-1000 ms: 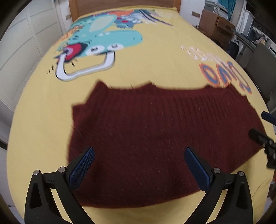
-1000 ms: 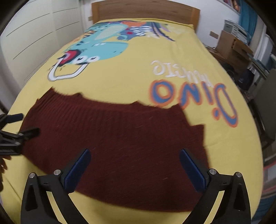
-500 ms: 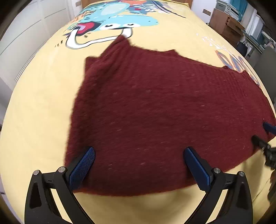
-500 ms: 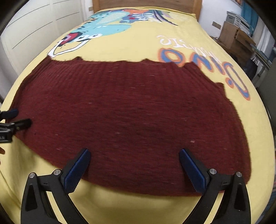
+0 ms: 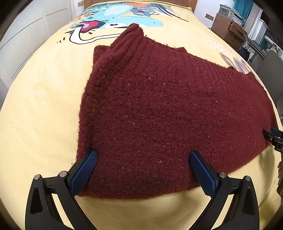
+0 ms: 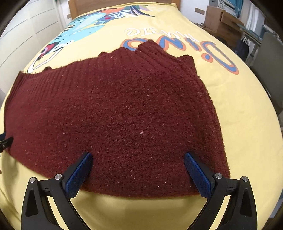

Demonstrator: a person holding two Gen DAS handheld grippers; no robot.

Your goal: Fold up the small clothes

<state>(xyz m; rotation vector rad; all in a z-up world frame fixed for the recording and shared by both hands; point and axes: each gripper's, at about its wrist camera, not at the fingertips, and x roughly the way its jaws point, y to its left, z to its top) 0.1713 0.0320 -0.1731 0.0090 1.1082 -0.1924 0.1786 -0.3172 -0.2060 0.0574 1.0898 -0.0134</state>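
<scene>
Yellow bedspread under maroon sweater, near hem between spread left tongs and right tongs.

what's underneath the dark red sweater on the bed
The sweater lies flat on the yellow dinosaur bedspread, covering part of its print. Whatever else may be beneath the knit is hidden.

Sweater lies flat on bed, near its foot. Left gripper at sweater's near-left hem, right gripper at near-right hem (both wide apart, straddling fabric). Headboard behind; boxes right of bed.
</scene>
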